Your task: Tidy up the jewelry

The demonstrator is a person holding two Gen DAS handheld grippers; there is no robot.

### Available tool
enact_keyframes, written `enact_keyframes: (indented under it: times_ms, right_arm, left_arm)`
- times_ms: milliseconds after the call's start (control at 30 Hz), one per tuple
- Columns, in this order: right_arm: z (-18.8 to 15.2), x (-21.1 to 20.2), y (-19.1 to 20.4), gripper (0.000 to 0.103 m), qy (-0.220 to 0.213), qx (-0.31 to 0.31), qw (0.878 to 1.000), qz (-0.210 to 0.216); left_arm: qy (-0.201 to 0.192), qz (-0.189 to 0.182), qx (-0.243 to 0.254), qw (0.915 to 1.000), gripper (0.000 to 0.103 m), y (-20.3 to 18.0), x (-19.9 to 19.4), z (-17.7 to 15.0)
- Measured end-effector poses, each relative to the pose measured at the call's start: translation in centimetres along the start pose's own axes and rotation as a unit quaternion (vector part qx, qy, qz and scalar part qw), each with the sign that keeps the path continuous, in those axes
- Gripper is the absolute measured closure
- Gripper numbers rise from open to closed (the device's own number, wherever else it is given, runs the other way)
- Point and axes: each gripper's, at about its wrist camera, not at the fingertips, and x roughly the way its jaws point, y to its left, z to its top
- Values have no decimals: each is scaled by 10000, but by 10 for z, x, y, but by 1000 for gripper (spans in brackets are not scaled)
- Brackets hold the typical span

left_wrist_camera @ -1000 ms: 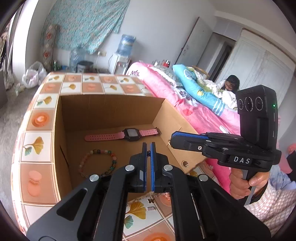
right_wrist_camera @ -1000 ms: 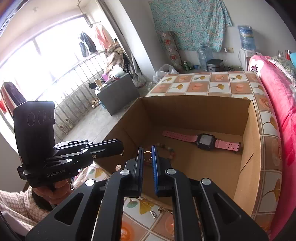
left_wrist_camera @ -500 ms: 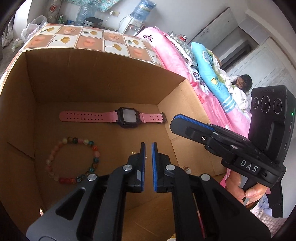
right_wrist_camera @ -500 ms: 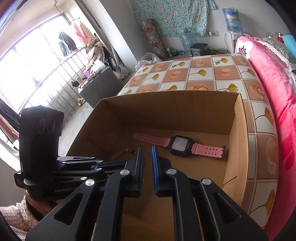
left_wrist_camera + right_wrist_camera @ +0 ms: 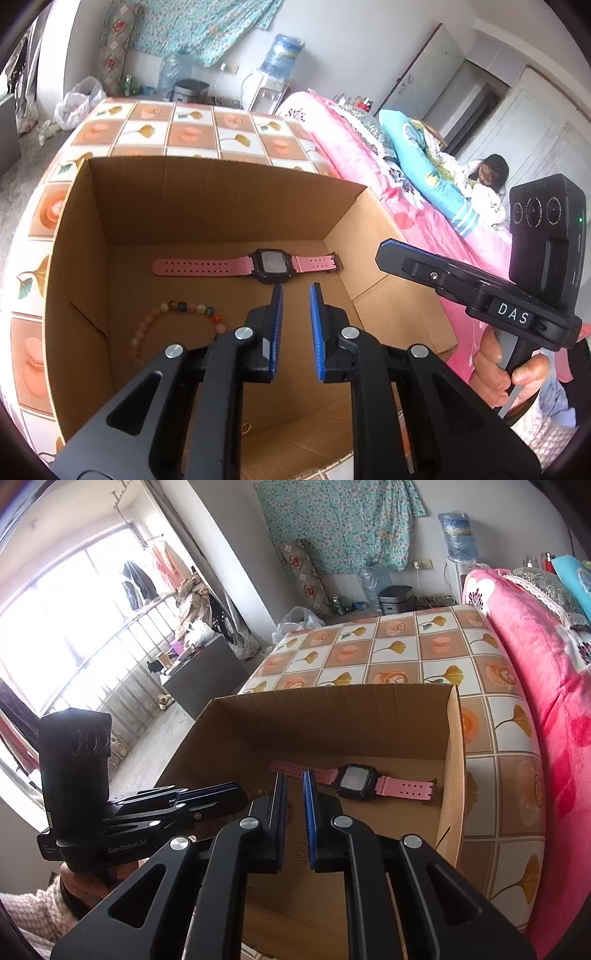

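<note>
An open cardboard box [image 5: 221, 206] [image 5: 332, 720] stands on the tiled table. On its floor lie a pink-strapped watch [image 5: 273, 262] [image 5: 356, 781] and a beaded bracelet [image 5: 177, 306]. A small gold ring [image 5: 246, 428] shows on the floor near the front wall. My left gripper [image 5: 296, 288] [image 5: 214, 794] hovers over the box just short of the watch, its jaws opening with nothing between them. My right gripper [image 5: 294, 775] [image 5: 384, 251] hangs over the box's right side, shut and empty. The left gripper hides most of the bracelet in the right wrist view.
The table [image 5: 192, 133] [image 5: 406, 653] has a leaf-and-peach tile cloth. A pink bed [image 5: 369, 158] [image 5: 554, 664] runs along its right side, with a person [image 5: 487, 173] lying at the far end. A water dispenser [image 5: 280, 59] stands at the back wall.
Both grippers have moved forward over the box. The left jaws have parted. The gold ring seen between the right pads a second ago is no longer there.
</note>
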Motion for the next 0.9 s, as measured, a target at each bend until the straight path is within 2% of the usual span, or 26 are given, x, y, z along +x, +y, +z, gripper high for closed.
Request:
enact_keyframes:
  times_ms: [133,267,400,533,600,700,800,900]
  right_arm:
    - [-15,-27,15,93,-341,-153,9991,222]
    - [-42,-55,29,93,-586,-404,9968,377]
    - [-75,-69,34,93,-498,-470,9965,474]
    - [-108,-67,31,93,-156,-275,9981,538]
    - [-123,-58,26,92,51,-44,9984,553]
    - [-148,-35,19,92,466,254,9973,517]
    - [-168,-15,20,92,803,192,9962,272]
    - [-178,-9,22,92,884,102,9959,171]
  left_arm:
    - [-361,-104,382,9986,87,-9,-36,-23]
    - [-530,-227,669,9961,84,-13,-70,-57]
    - [-485,-472,840,9942,83,-15,-91,-94]
    - [-154,-624,855,9943,76,-20,-82,-126]
    - [55,-471,867,9951,76,-23,-66,-141]
    - [155,14,1182,9929,76,-33,-42,-154]
    - [256,477,1543,9865,76,-41,-19,-162]
    - [374,720,1765,9809,76,-43,-4,-163]
